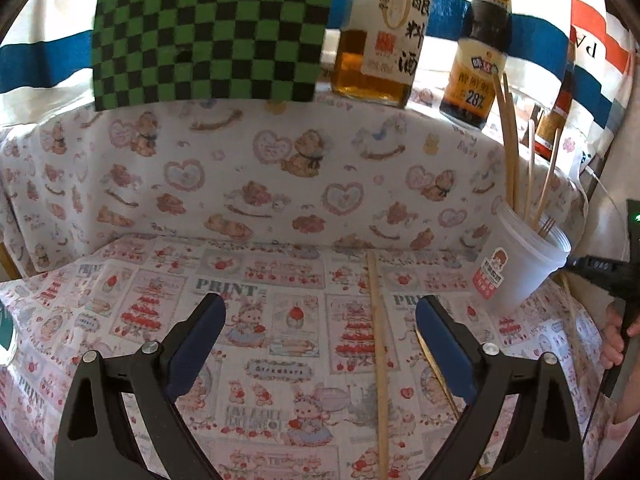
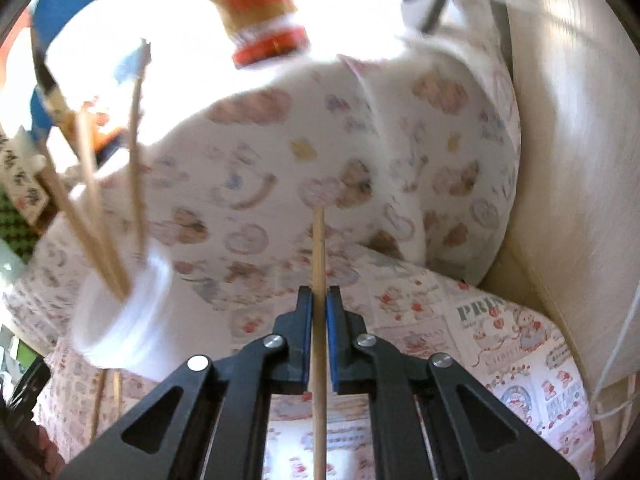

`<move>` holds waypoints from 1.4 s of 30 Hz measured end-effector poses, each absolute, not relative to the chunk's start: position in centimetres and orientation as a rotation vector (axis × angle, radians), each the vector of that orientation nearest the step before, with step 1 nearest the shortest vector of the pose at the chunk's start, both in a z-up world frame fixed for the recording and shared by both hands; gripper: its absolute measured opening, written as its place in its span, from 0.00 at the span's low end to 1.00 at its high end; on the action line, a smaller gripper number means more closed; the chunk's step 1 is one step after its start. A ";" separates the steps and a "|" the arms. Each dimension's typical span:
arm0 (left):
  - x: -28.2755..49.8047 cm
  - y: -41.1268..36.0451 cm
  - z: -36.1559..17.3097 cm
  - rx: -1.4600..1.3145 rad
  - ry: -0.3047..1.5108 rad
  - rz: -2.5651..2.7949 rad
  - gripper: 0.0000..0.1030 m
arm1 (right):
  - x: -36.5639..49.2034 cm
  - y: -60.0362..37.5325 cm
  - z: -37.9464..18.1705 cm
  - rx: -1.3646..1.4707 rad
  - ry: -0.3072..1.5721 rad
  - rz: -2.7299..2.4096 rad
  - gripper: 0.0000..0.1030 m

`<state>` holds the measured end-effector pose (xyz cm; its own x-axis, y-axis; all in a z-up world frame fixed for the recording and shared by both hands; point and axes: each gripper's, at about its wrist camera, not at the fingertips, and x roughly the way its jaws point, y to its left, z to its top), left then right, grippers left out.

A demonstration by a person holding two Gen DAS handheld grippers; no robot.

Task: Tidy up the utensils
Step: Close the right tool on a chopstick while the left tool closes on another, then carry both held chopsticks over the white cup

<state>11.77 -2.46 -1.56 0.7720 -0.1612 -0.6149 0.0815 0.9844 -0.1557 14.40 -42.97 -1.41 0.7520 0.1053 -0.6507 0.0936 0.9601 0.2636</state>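
My left gripper [image 1: 320, 302] hovers open over the printed tablecloth. A wooden chopstick [image 1: 378, 360] lies flat between its fingers, nearer the right one, untouched. A thin golden utensil [image 1: 438, 372] is partly hidden under the right finger. At the right stands a white plastic cup [image 1: 520, 256] holding several chopsticks [image 1: 510, 152] and a fork. My right gripper [image 2: 319, 292] is shut on a chopstick [image 2: 319, 248] that points forward and is lifted off the cloth. The same cup [image 2: 120, 320] sits blurred to its left.
Along the back a raised ledge draped in bear-print cloth [image 1: 280, 168] carries a green checkered board [image 1: 208, 32], a cooking wine bottle [image 1: 380, 40] and a dark sauce bottle [image 1: 476, 60]. A red-labelled bottle [image 2: 256, 8] stands behind. A pale wooden panel [image 2: 568, 160] closes off the right side.
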 end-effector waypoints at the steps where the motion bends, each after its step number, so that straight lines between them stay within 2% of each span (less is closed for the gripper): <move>1: 12.2 -2.7 -1.5 -0.117 0.699 -0.140 0.83 | 13.8 -42.7 -0.7 0.281 0.699 0.017 0.06; 9: 16.0 -5.8 -1.8 -0.025 0.906 -0.215 0.57 | 9.6 -40.6 4.4 0.249 0.540 0.111 0.06; 14: 18.7 -7.5 -3.1 -0.030 1.014 -0.239 0.40 | 8.7 -37.3 5.8 0.197 0.451 0.148 0.06; 24: 23.4 -10.3 -5.1 0.048 1.107 -0.217 0.27 | 6.7 -35.1 7.4 0.104 0.335 0.167 0.06; 27: 23.8 -10.7 -5.1 0.088 1.092 -0.186 0.15 | 6.7 -34.7 7.4 0.085 0.329 0.163 0.06; 28: 23.8 -10.6 -5.0 0.087 1.089 -0.184 0.06 | 6.6 -34.6 7.4 0.080 0.326 0.161 0.06; 34: 22.7 -9.3 -3.7 0.051 1.028 -0.225 0.06 | 6.3 -34.1 7.6 0.070 0.313 0.165 0.06; 42: 18.4 -8.0 3.7 -0.006 0.830 -0.263 0.06 | 5.6 -33.8 8.1 0.073 0.289 0.180 0.06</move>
<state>18.42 -8.01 3.65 0.6439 -0.2335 -0.7286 0.2287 0.9675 -0.1079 5.58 -33.83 8.10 0.9425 0.1873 -0.2768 -0.1663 0.9812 0.0978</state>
